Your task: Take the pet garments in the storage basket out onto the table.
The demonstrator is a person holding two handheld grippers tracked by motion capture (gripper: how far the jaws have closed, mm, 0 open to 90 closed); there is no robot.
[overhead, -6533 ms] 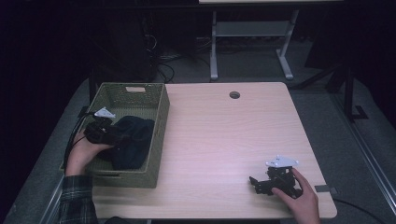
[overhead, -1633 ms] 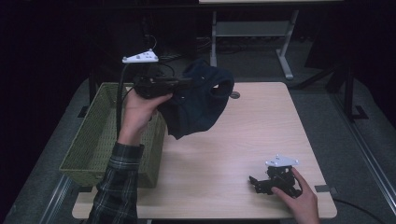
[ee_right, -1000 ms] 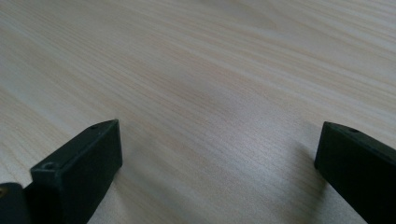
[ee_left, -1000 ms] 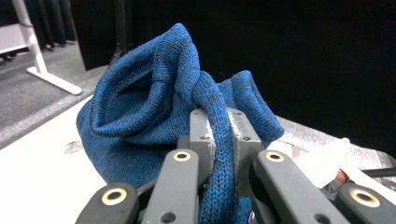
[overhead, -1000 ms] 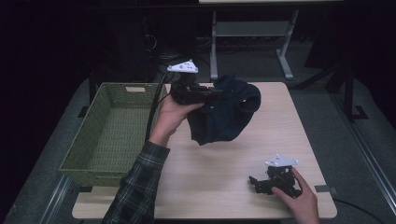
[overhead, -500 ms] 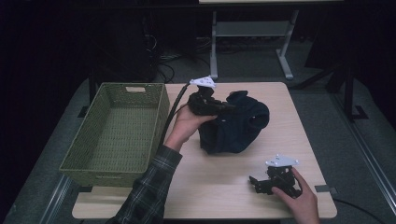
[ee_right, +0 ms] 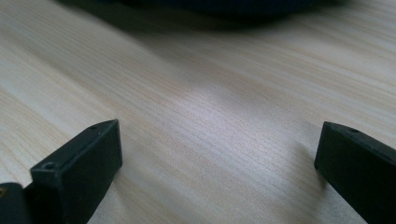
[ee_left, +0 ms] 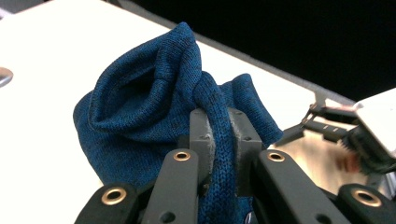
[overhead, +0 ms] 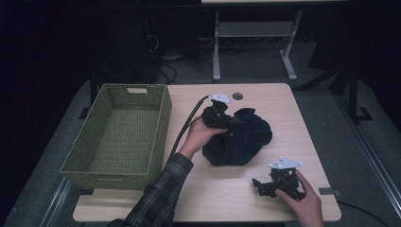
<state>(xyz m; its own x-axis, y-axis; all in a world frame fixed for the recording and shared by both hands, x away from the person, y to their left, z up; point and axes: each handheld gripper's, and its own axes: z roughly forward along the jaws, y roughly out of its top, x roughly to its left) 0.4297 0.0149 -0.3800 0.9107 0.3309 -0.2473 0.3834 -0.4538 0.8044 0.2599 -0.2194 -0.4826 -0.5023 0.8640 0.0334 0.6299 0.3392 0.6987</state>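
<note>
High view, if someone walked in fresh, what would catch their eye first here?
Probably the dark blue knit cloth bunched in the middle of the table, with a fold pinched in the left gripper. Next, the green woven basket at the table's left edge, nothing visible inside it. The right gripper rests near the front right corner, jaws apart on bare wood.
</note>
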